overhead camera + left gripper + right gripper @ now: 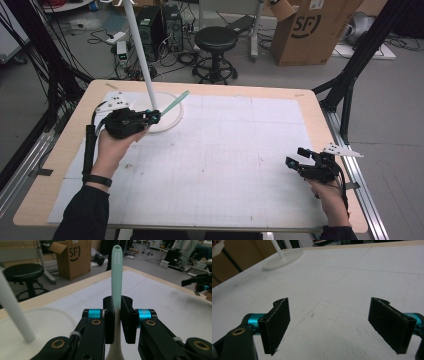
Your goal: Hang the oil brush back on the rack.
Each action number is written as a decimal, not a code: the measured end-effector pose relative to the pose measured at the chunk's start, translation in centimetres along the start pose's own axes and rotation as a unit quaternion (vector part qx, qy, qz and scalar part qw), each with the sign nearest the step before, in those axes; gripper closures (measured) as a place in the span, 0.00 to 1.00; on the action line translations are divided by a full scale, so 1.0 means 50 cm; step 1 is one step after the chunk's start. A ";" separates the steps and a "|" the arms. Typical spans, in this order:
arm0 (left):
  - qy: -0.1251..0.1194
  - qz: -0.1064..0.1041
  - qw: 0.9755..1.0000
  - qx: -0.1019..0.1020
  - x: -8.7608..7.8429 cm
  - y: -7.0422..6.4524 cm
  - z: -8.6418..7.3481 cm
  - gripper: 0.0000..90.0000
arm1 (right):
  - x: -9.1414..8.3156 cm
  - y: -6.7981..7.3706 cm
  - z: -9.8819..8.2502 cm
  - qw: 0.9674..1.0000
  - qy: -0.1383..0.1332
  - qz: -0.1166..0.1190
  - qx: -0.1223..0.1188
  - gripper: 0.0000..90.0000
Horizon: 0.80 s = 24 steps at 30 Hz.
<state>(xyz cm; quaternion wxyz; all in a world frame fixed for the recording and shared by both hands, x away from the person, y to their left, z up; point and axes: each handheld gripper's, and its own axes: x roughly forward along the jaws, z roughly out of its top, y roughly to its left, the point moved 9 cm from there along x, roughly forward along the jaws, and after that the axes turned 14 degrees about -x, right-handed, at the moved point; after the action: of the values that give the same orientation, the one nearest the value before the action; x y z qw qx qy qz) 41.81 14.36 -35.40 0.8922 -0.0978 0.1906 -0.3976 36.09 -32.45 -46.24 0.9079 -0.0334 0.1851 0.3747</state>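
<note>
left gripper (116, 315) clamped on the pale green spatula (117, 272) beside the white stand base (167, 117) (far-left of the table); right gripper (329, 325) jaws wide apart above the white mat (342, 280).

A pale mint-green toothbrush handle (116, 277) is clamped between black jaws with cyan joints, a white round stand base (167, 116) and white pole (141, 55) are seen on a white gridded mat (225, 150) over a light wooden table (310, 107).
</note>
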 end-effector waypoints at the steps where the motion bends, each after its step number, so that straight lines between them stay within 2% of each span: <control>1: -0.002 0.003 1.000 0.000 -0.006 0.002 0.004 0.91 | 0.000 0.000 0.000 1.000 0.000 0.000 0.000 0.19; 8: -0.016 0.025 1.000 0.004 -0.051 0.014 0.038 0.91 | 0.004 0.001 -0.001 1.000 0.003 0.000 0.001 0.19; 14: -0.021 0.043 0.999 0.014 -0.091 0.025 0.083 0.91 | 0.005 0.000 -0.001 1.000 0.003 0.000 -0.001 0.19; 24: -0.047 0.062 0.997 0.013 -0.157 0.034 0.168 0.91 | 0.006 0.001 -0.002 1.000 0.004 0.002 -0.001 0.19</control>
<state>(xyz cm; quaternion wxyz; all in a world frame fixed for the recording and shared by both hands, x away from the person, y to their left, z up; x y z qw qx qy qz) 41.66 21.53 -26.28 0.9243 -0.0927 0.1494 -0.3387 36.23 -32.24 -46.40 0.9065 -0.0357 0.1880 0.3764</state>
